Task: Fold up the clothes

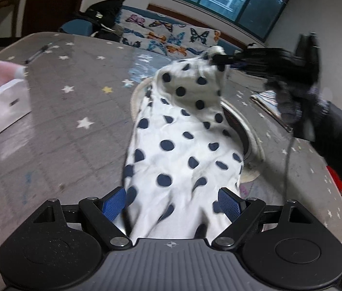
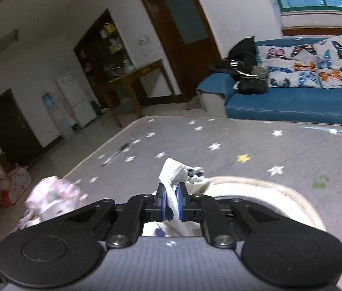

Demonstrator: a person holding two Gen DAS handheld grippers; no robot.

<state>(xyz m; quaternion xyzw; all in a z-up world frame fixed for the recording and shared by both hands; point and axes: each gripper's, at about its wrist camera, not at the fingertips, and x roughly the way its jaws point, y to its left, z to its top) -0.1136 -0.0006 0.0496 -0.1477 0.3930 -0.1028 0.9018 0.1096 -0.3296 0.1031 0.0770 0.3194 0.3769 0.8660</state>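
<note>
My right gripper (image 2: pixel 171 201) is clamped on a bunched corner of the white cotton garment with navy polka dots (image 1: pixel 178 145), lifting it at one o'clock above the grey star-print table cover (image 1: pixel 74 111). My left gripper (image 1: pixel 171 203) has its blue pads spread wide, the cloth draped loosely between them, unpinched.

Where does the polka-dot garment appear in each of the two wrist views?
Left wrist view: the polka-dot garment fills the centre, running up from between the open left gripper to the right gripper pinching its top.
Right wrist view: only a bunched white fold shows, low centre, in the shut right gripper.
Shared landmark: the butterfly cushions.
</note>
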